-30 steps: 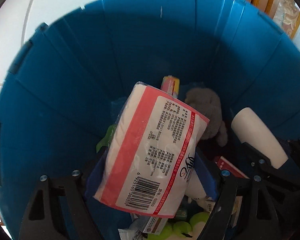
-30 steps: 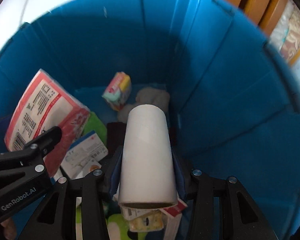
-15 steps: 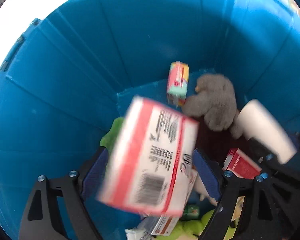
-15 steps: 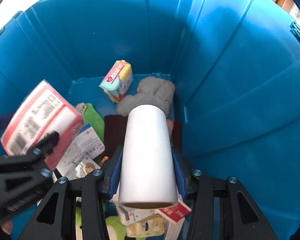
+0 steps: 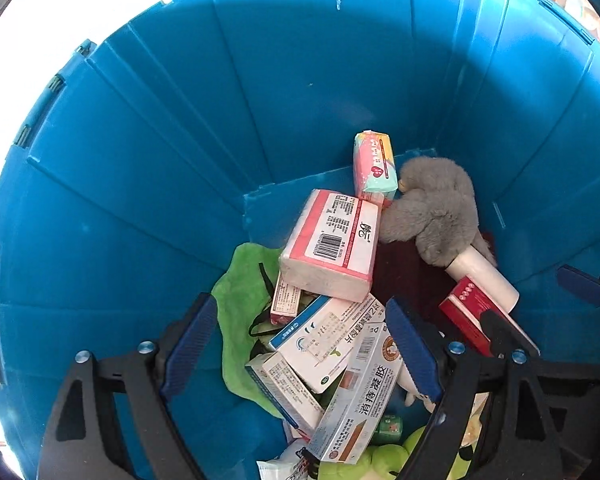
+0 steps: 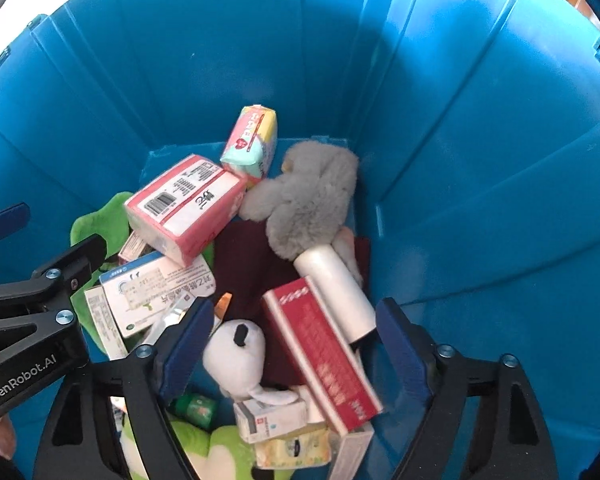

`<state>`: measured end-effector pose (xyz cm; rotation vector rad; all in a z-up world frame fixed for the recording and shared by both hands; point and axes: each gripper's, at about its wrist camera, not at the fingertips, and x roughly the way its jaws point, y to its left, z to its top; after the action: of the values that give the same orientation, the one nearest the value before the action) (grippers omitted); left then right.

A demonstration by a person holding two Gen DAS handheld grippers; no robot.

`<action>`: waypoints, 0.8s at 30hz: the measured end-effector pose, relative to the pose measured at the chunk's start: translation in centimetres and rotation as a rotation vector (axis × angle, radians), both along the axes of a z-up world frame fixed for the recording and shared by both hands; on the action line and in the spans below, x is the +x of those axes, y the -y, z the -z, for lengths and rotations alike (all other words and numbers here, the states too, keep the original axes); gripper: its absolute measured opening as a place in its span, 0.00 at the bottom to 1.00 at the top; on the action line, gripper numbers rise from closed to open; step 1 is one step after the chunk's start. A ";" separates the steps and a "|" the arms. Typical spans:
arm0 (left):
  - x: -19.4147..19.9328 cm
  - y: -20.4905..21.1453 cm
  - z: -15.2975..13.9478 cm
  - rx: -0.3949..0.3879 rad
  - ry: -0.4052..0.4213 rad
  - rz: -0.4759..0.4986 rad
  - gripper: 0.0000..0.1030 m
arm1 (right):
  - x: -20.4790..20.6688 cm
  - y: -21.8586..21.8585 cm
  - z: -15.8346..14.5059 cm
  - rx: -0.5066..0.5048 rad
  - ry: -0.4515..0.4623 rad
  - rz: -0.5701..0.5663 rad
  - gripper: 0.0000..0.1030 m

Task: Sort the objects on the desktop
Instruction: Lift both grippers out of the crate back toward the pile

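Both grippers hang over a deep blue bin [image 5: 148, 168], also in the right wrist view [image 6: 480, 160]. My left gripper [image 5: 300, 344] is open and empty. The pink-and-white tissue pack [image 5: 332, 244] lies on the pile below it, and also shows in the right wrist view [image 6: 184, 208]. My right gripper [image 6: 296, 344] is open and empty. The white paper roll [image 6: 334, 284] lies in the bin against a grey plush toy [image 6: 308, 196] and a red box [image 6: 324, 352]. The roll also shows in the left wrist view [image 5: 482, 276].
The bin holds several medicine boxes [image 5: 332, 336], a small pastel tissue pack [image 5: 374, 168], a green cloth [image 5: 240, 296], a dark red cloth [image 6: 244, 264], a white plush toy [image 6: 236, 356] and green plush [image 6: 220, 452]. The bin's tall walls surround both grippers.
Both grippers opened. The tissue pack dropped from the left gripper onto the pile. The white roll dropped from the right gripper and now lies beside the grey plush.
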<state>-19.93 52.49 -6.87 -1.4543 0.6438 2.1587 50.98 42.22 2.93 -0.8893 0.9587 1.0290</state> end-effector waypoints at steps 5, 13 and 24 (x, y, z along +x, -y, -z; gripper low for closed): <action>0.6 1.8 -2.0 0.040 0.000 -0.038 0.84 | -0.2 -0.6 0.1 0.000 -0.014 -0.032 1.00; 2.9 5.5 -9.3 0.106 -0.007 -0.044 0.84 | -3.6 1.1 -3.6 0.036 0.017 -0.161 1.00; 8.0 16.6 -18.6 0.291 -0.186 -0.030 0.84 | -10.4 9.1 -12.5 0.271 0.016 -0.310 1.00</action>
<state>-11.89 35.90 11.72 -1.1287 0.3502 2.3154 40.57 33.08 15.43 -0.8317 0.6578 1.3779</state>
